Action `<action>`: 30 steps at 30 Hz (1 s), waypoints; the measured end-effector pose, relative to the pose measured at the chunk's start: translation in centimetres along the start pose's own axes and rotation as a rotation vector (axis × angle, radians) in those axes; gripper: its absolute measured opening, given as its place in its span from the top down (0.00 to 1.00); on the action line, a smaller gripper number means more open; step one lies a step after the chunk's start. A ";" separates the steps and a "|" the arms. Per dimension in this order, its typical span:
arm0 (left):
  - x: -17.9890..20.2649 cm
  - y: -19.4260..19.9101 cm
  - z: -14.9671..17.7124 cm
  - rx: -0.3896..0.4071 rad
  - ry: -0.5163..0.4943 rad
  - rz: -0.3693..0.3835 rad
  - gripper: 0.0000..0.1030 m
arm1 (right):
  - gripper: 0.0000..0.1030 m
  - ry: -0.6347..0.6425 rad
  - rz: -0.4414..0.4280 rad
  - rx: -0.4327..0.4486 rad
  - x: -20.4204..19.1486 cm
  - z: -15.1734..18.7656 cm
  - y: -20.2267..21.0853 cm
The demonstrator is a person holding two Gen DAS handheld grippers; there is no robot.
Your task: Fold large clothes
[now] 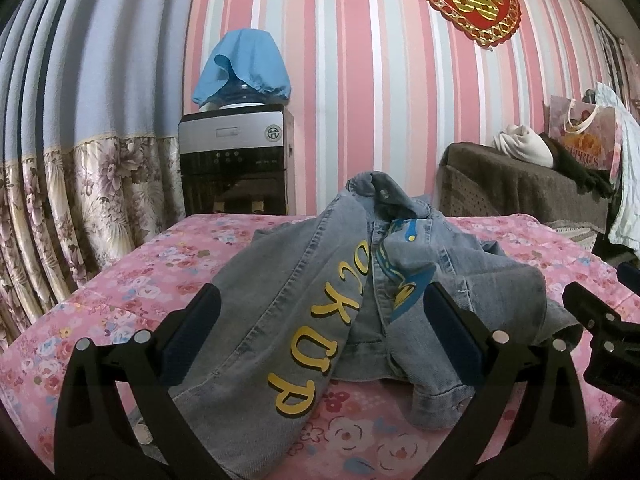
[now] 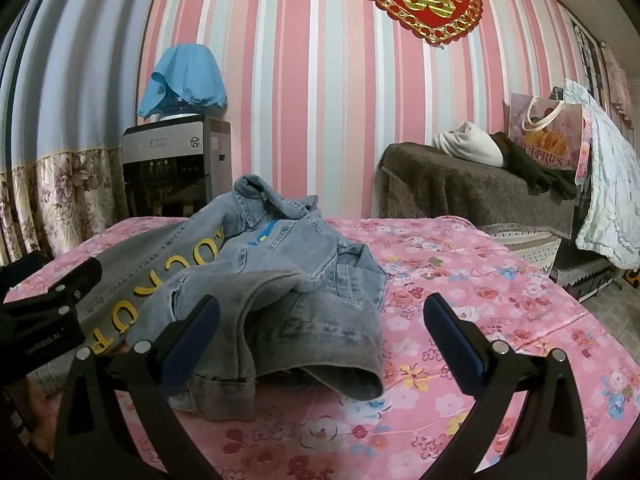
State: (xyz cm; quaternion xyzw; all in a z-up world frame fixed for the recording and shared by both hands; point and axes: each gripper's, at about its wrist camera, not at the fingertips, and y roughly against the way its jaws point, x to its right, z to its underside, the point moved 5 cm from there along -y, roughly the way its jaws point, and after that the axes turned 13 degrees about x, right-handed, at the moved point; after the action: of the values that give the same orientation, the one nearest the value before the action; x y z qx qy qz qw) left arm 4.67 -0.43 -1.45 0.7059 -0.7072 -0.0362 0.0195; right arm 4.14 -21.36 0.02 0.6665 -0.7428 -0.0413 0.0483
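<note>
A light blue denim jacket (image 1: 304,304) with yellow letters lies crumpled on the pink floral bedspread (image 1: 132,276). My left gripper (image 1: 324,320) is open, its fingers spread either side of the jacket's near part, holding nothing. In the right wrist view the jacket (image 2: 280,280) lies left of centre with a sleeve cuff (image 2: 344,376) toward me. My right gripper (image 2: 320,324) is open and empty, its left finger (image 2: 188,344) over the jacket's hem and its right finger (image 2: 456,344) over bare bedspread (image 2: 500,300). The right gripper also shows at the right edge of the left wrist view (image 1: 600,332).
A water dispenser (image 1: 236,160) with a blue cover stands behind the bed at the striped wall. A brown covered cabinet (image 2: 460,184) with clothes and a paper bag (image 2: 548,140) is at the back right. Floral curtains (image 1: 60,200) hang at the left.
</note>
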 end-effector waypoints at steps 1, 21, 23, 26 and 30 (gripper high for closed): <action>0.1 0.0 0.0 0.000 0.000 0.000 0.03 | 0.02 -0.001 0.000 -0.001 0.0 0.1 0.1; 0.0 0.0 0.0 0.000 0.003 0.000 0.03 | 0.02 0.000 0.001 0.007 -0.1 0.2 0.1; 0.0 0.0 0.0 0.000 0.003 0.000 0.03 | 0.02 0.000 0.001 0.006 0.0 0.2 0.1; 0.0 0.0 0.0 0.000 0.003 0.000 0.03 | 0.02 -0.001 0.000 0.006 0.0 0.2 0.1; -0.1 -0.1 0.1 -0.007 0.008 -0.005 0.03 | 0.02 -0.001 0.001 0.008 0.0 0.2 0.1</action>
State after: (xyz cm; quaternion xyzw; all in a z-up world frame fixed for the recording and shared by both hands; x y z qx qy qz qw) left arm 4.78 -0.33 -1.55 0.7076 -0.7052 -0.0358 0.0245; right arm 4.02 -21.35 -0.18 0.6662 -0.7434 -0.0388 0.0452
